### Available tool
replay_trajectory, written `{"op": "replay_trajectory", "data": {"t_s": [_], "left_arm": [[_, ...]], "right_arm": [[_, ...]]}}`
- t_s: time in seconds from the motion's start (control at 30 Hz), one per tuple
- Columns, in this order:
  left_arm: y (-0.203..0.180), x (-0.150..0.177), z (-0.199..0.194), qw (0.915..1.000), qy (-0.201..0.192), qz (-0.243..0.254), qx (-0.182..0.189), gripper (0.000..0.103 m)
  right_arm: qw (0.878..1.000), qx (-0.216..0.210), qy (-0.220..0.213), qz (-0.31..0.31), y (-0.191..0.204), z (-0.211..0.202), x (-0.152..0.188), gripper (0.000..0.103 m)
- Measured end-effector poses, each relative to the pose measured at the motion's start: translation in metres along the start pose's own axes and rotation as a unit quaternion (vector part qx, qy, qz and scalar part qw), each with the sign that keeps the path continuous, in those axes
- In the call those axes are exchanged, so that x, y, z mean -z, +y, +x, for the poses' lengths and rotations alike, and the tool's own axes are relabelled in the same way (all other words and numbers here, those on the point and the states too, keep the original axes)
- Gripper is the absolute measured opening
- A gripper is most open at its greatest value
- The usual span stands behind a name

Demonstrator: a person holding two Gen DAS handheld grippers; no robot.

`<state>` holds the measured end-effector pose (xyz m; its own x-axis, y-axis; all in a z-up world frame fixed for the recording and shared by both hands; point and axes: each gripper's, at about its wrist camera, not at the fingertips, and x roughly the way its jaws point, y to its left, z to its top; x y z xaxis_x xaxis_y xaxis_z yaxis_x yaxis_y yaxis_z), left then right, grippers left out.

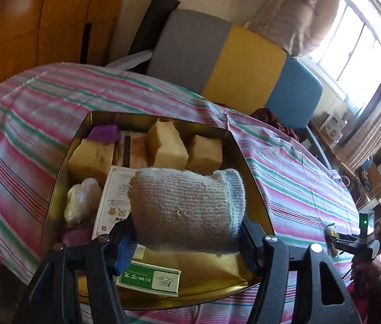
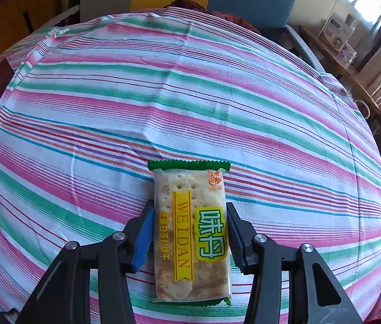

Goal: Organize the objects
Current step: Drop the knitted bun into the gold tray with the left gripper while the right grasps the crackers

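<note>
- Left wrist view: your left gripper (image 1: 186,239) is pinching a grey glove (image 1: 187,205), hiding much of the gold box (image 1: 55,189).
- Right wrist view: your right gripper (image 2: 190,232) is clamping a cracker packet (image 2: 190,232), its lower print blurring.

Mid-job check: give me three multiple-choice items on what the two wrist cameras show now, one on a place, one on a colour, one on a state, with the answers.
1. Where is the grey knit glove?
A. flat on the striped cloth
B. between the left gripper's fingers, above the gold tin
C. on the chair

2. What colour are the sealed ends of the cracker packet?
A. green
B. red
C. blue

3. How does the right gripper stand?
A. wide open, nothing near it
B. closed on a box
C. fingers against both sides of the packet on the striped cloth

Answers: 1 B, the glove sits between the fingers with the tin behind it. 2 A, both crimped ends are green. 3 C, the fingers flank the packet.
</note>
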<state>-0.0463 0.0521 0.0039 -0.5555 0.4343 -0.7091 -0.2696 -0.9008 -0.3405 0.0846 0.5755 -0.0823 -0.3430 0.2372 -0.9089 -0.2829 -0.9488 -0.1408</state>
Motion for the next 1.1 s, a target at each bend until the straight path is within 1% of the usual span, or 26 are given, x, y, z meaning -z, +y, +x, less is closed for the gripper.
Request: {"op": "replay_trajectory", "data": {"t_s": [0.1, 0.17, 0.23, 0.3, 0.33, 0.4, 0.47, 0.53, 0.6, 0.63, 0.67, 0.7, 0.77, 0.83, 0.93, 1.03, 1.1], "left_arm": [[-0.007, -0.002, 0.015, 0.9999, 0.012, 0.005, 0.009, 0.064], [-0.021, -0.006, 0.027, 0.9995, 0.017, 0.022, 0.016, 0.064], [-0.036, -0.011, 0.042, 0.9989, 0.026, 0.037, 0.012, 0.065], [-0.050, -0.019, 0.064, 0.9976, 0.043, 0.053, 0.014, 0.065], [-0.054, -0.022, 0.072, 0.9975, 0.048, 0.052, 0.008, 0.065], [-0.060, -0.028, 0.093, 0.9963, 0.064, 0.057, 0.008, 0.065], [-0.059, -0.031, 0.111, 0.9960, 0.072, 0.051, -0.018, 0.065], [-0.057, -0.032, 0.130, 0.9931, 0.098, 0.059, -0.026, 0.066], [-0.051, -0.031, 0.143, 0.9914, 0.114, 0.046, -0.045, 0.066], [-0.049, -0.030, 0.148, 0.9905, 0.120, 0.048, -0.046, 0.066], [-0.048, -0.030, 0.155, 0.9882, 0.139, 0.047, -0.045, 0.067], [-0.044, -0.030, 0.160, 0.9868, 0.153, 0.035, -0.040, 0.068], [-0.043, -0.031, 0.160, 0.9876, 0.149, 0.030, -0.040, 0.069], [-0.046, -0.030, 0.156, 0.9877, 0.142, 0.043, -0.049, 0.070], [-0.045, -0.028, 0.145, 0.9890, 0.134, 0.041, -0.048, 0.076], [-0.047, -0.030, 0.126, 0.9917, 0.108, 0.044, -0.054, 0.078], [-0.048, -0.031, 0.113, 0.9921, 0.092, 0.059, -0.062, 0.079]], "right_arm": [[1.000, 0.000, 0.000, 0.001, 0.003, -0.003, 0.001, 0.050], [1.000, 0.000, 0.000, 0.001, 0.005, -0.004, 0.002, 0.050], [1.000, -0.001, 0.000, 0.002, 0.005, -0.004, 0.002, 0.050], [1.000, -0.001, 0.000, 0.001, 0.005, -0.004, 0.001, 0.050], [1.000, 0.001, 0.000, 0.000, 0.004, -0.004, 0.001, 0.050], [1.000, 0.001, 0.000, -0.001, 0.004, -0.004, 0.001, 0.050], [1.000, 0.002, 0.000, -0.001, 0.004, -0.003, 0.001, 0.050], [1.000, 0.002, 0.000, -0.003, 0.004, -0.003, 0.001, 0.050], [1.000, 0.003, 0.000, -0.004, 0.004, -0.003, 0.000, 0.050], [1.000, 0.003, 0.000, -0.005, 0.004, -0.003, 0.000, 0.050], [1.000, 0.003, 0.000, -0.006, 0.005, -0.003, 0.000, 0.050], [1.000, 0.003, -0.001, -0.006, 0.005, -0.003, 0.000, 0.050], [1.000, 0.003, -0.001, -0.005, 0.004, -0.002, 0.000, 0.050], [1.000, 0.002, 0.000, -0.004, 0.005, -0.002, 0.000, 0.050], [1.000, 0.001, 0.000, -0.002, 0.005, -0.003, 0.000, 0.050], [1.000, 0.001, 0.000, 0.000, 0.005, -0.003, 0.000, 0.050], [1.000, 0.001, 0.000, 0.000, 0.005, -0.003, 0.000, 0.050]]}}
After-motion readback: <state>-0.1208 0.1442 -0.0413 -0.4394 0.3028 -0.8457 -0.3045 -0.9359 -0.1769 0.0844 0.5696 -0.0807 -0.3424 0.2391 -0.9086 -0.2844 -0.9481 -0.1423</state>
